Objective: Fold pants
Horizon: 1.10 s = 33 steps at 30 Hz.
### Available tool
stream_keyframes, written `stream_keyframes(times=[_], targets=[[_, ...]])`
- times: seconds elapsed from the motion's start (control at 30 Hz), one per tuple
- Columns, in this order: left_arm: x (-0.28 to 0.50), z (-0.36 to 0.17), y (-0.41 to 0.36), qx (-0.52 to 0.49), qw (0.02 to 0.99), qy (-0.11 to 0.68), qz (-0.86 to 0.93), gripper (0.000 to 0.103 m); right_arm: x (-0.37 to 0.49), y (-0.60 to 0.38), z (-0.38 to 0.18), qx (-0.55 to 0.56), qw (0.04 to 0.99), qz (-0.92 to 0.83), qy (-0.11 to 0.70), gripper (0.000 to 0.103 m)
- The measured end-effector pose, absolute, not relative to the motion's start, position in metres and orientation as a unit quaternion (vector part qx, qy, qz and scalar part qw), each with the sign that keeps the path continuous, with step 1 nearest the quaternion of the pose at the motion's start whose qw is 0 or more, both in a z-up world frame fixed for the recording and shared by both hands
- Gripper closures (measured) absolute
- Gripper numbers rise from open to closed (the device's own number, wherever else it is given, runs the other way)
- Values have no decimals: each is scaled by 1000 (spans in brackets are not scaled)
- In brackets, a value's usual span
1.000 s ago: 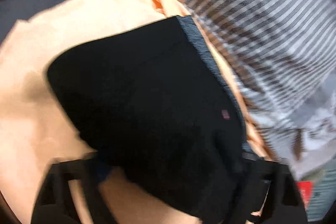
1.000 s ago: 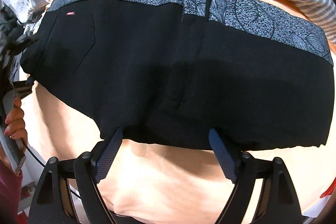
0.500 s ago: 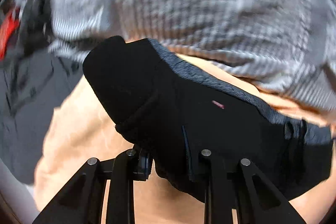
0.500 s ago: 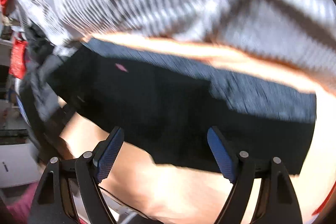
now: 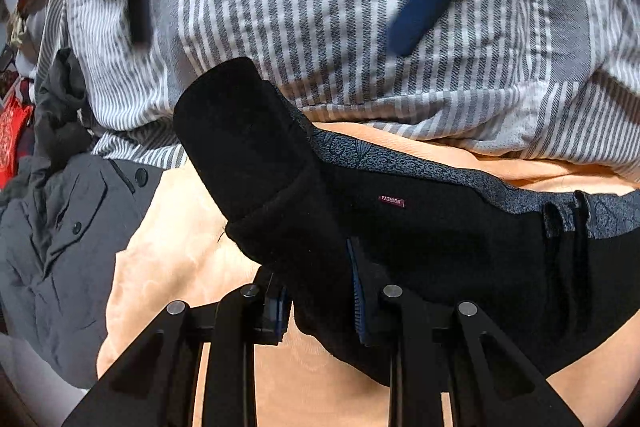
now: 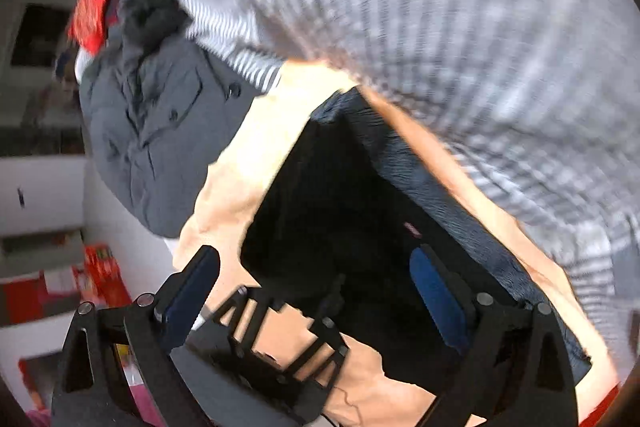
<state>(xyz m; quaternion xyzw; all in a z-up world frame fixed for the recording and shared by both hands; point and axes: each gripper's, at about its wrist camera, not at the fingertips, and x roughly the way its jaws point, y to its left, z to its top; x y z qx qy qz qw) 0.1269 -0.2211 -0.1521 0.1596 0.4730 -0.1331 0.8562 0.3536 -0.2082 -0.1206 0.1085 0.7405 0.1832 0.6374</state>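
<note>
While the left gripper (image 5: 320, 303) pinches black pants (image 5: 440, 239), right gripper (image 6: 316, 291) blurred, agape.

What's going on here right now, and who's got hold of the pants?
A person is folding black pants on a peach blanket. The left gripper is clamped on the fabric at the pants' end, where a flap is turned up and over. The right gripper holds nothing; its jaws are wide and have just opened further, above the pants. A striped cover and a grey jacket lie beside them.
</note>
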Motion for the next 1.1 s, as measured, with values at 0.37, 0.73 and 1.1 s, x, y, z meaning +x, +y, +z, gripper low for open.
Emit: stream_keyframes(times=[0.37, 0.73, 1.1], targets=[[123, -145, -225, 172, 853, 470, -150, 77, 348, -196, -165, 81, 577, 187, 791, 80], [88, -99, -273, 199, 854, 423, -227, 77, 286, -306, -110, 230, 654, 191, 695, 84], [16, -67, -361, 244, 827, 387, -328, 77, 166, -445, -72, 376, 698, 162, 588, 83]])
